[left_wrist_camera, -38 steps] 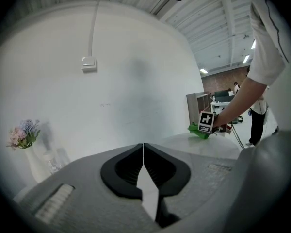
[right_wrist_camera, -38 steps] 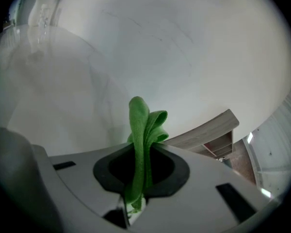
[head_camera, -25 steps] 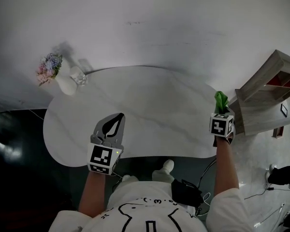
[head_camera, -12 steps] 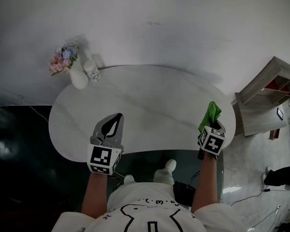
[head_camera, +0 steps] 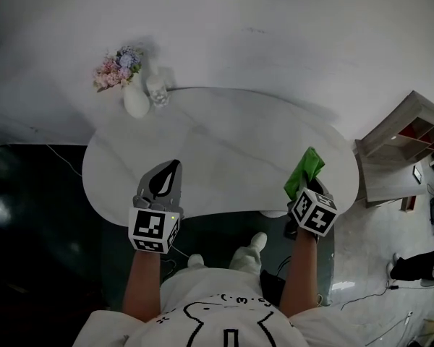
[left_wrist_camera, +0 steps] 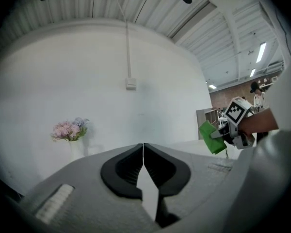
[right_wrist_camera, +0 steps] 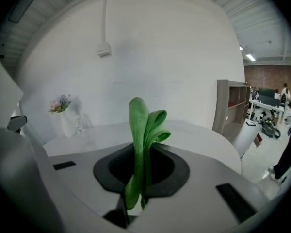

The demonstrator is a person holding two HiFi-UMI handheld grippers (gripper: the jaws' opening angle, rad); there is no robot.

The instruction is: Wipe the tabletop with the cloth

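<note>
Overhead, the folded green cloth (head_camera: 304, 170) sits pinched in the right tongs (head_camera: 304, 191) over the near right rim of the white oval counter (head_camera: 224, 147); the bare top lies ahead and leftward. Left gripper view: left tongs (left_wrist_camera: 143, 149) pressed together, empty. Right gripper view: cloth stands upright out of those tongs.

A white short-sleeved shirt (head_camera: 224, 316) with black line print is being worn; the grey left gripper (head_camera: 175, 163) and right gripper (head_camera: 307, 185) are carrying black-and-white marker cubes (head_camera: 153, 228).

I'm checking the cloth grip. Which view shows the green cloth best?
The right gripper view: the cloth fills the middle, pinched between the jaws. Head view shows it small; left gripper view, far off.
</note>
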